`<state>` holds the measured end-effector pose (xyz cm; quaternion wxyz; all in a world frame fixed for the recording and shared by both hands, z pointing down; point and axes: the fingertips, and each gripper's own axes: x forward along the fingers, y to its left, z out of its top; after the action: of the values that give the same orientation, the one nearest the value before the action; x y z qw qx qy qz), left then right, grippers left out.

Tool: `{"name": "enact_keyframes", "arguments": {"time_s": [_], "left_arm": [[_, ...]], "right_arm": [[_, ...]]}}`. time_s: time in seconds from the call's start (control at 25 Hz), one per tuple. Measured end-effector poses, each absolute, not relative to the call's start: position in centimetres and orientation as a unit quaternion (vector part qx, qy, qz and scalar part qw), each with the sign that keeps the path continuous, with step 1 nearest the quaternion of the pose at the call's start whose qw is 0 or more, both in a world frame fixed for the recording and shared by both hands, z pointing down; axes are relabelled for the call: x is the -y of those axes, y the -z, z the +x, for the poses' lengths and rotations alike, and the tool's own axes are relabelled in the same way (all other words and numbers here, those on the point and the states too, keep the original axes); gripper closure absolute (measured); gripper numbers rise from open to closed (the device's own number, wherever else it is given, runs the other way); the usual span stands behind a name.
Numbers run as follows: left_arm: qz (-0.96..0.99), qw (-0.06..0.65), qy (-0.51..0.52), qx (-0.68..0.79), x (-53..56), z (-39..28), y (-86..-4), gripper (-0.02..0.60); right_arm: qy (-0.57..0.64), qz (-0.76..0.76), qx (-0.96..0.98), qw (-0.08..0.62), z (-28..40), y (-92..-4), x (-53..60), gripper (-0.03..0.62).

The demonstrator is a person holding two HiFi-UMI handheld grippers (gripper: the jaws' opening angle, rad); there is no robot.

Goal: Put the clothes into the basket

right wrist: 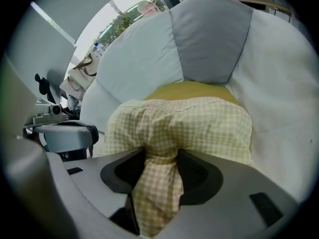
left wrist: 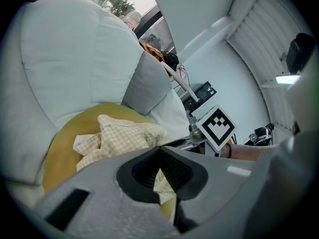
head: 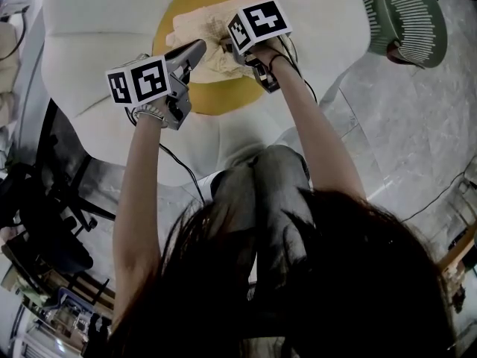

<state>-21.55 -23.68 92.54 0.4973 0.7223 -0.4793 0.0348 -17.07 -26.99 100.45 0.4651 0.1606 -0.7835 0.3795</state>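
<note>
A pale yellow checked garment lies bunched on the yellow round middle of a white petal-shaped seat. My right gripper is at the garment's right side. In the right gripper view it is shut on a fold of the checked cloth, which hangs down between the pads. My left gripper meets the garment's left edge. In the left gripper view its tips touch, with a strip of the cloth caught between the pads. A green slatted basket stands on the floor at far right.
Grey marble floor lies between the seat and the basket. A dark office chair and clutter stand at the left. A cable runs from the left gripper down over the seat's front. The person's knees press against the seat.
</note>
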Motion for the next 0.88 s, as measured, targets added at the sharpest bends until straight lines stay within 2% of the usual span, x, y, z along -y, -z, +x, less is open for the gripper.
{"name": "enact_keyframes", "arguments": {"time_s": [0.08,0.16,0.24,0.88], "left_arm": [[0.719,0.501,-0.03,0.481,23.6,-21.5,-92.8,0.571],[0.717,0.504,-0.026,0.481,23.5,-21.4,-92.9,0.571],[0.714,0.507,-0.024,0.482,23.3,-21.3,-92.8,0.571],[0.705,0.514,-0.015,0.488,22.3,-21.6,-88.6,0.571]], "right_arm": [[-0.363,0.159,0.789,0.47,-17.2,-100.6,26.8,0.409],[-0.345,0.157,0.796,0.471,-17.3,-100.5,26.7,0.513],[-0.338,0.155,0.8,0.471,-17.4,-100.3,26.7,0.554],[-0.414,0.184,0.814,0.365,-16.3,-95.3,26.7,0.565]]}}
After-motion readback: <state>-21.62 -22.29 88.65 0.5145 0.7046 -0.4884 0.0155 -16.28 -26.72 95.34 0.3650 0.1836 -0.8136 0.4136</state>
